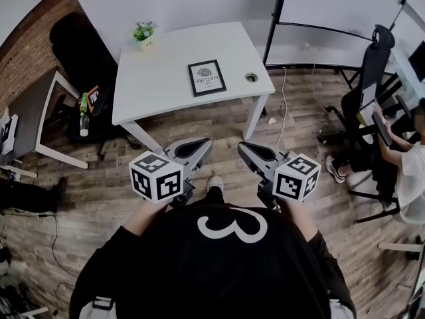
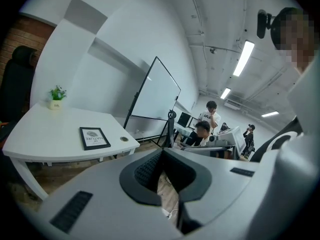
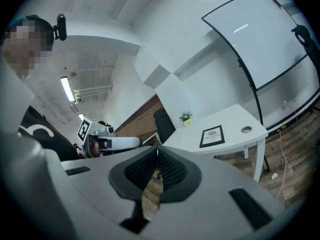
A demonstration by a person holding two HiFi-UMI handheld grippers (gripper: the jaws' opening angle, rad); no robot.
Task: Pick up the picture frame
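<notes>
A black picture frame (image 1: 206, 78) with a white print lies flat on the white table (image 1: 159, 85), toward its right side; the same picture frame (image 2: 94, 138) shows in the left gripper view, and the picture frame (image 3: 212, 136) in the right gripper view too. My left gripper (image 1: 203, 143) and right gripper (image 1: 243, 149) hang side by side over the wooden floor, short of the table's near edge. Both are shut and hold nothing. The left gripper (image 2: 161, 155) and right gripper (image 3: 157, 153) show their ribbed pads pressed together.
A small potted plant (image 1: 144, 32) stands at the table's far left corner and a round cable hole (image 1: 251, 77) sits right of the frame. A whiteboard (image 1: 332, 12) stands behind on the right. Black chairs (image 1: 86, 52) flank the table. A seated person (image 1: 405, 158) is at the right edge.
</notes>
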